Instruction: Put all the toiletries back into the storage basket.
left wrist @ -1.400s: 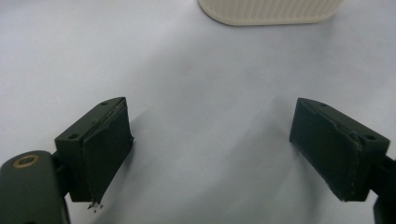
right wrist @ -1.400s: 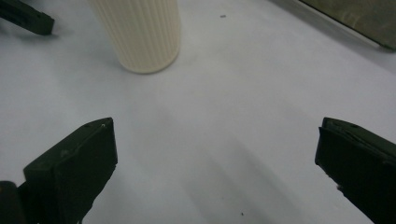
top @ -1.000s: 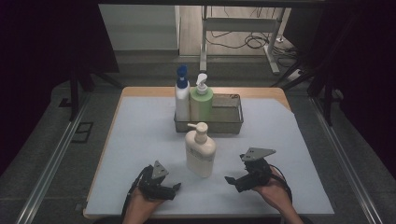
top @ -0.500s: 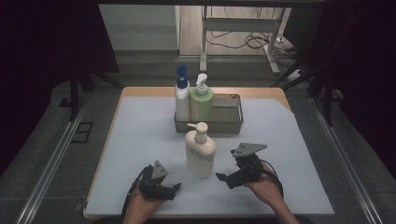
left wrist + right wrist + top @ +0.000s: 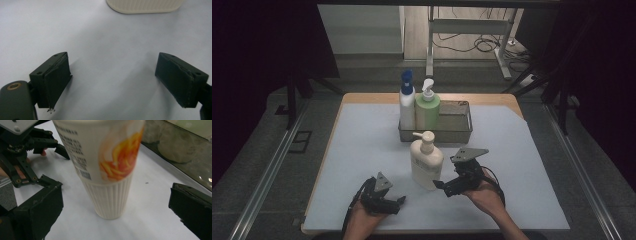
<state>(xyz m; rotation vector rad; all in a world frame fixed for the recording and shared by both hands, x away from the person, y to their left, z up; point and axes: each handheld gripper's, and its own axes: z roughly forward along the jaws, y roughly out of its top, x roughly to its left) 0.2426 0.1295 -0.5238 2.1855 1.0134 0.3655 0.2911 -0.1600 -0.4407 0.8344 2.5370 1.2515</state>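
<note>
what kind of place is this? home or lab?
Likely a lab recording rig, not a home: a table under a white sheet, boxed in by dark frame rails, with loose cables on the floor behind. Pump bottles stand in a metal tray as props.

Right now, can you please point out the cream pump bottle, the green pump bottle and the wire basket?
cream pump bottle (image 5: pixel 427 162), high view, on the front of its body.
green pump bottle (image 5: pixel 427 112), high view, on the middle of its body.
wire basket (image 5: pixel 460 134), high view, on its front wall.

Both grippers, left and right, seemingly low, jaws spread wide.
</note>
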